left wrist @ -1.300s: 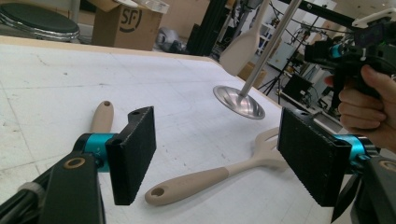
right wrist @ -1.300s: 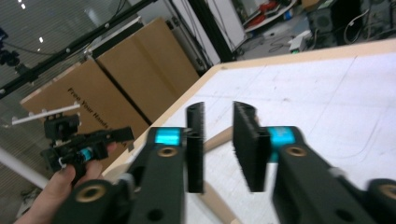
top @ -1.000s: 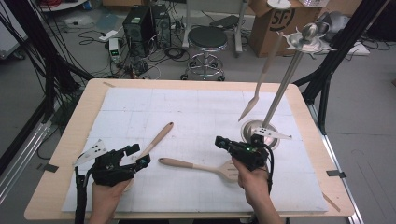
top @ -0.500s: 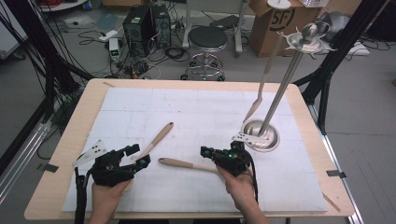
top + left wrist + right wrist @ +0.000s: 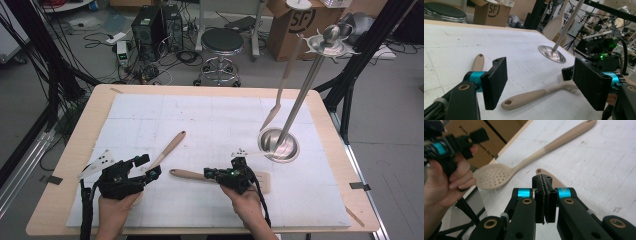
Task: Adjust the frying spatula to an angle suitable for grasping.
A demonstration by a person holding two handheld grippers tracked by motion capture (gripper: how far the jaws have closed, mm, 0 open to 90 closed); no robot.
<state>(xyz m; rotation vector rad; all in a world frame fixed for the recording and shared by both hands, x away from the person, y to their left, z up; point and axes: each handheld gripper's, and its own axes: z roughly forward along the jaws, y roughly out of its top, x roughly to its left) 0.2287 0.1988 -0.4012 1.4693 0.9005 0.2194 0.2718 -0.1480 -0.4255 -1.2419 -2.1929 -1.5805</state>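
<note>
Right gripper (image 5: 212, 174): jaws pressed together over the handle of a slotted turner (image 5: 190, 174), nothing visibly between them in the right gripper view. Left gripper (image 5: 146, 166): jaws wide apart, empty, at the head of a perforated spoon (image 5: 170, 146). Both utensils lie flat on the white mat (image 5: 210, 120). Metal stand (image 5: 279, 145), far right: a spatula (image 5: 280, 95) hangs from it.

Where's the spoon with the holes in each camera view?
High view: perforated spoon, handle slanting left of centre.
Left gripper view: its handle end, behind the jaw at the picture's left.
Right gripper view: diagonal across the top.
Shared landmark: slotted spatula lying beside it.
</note>
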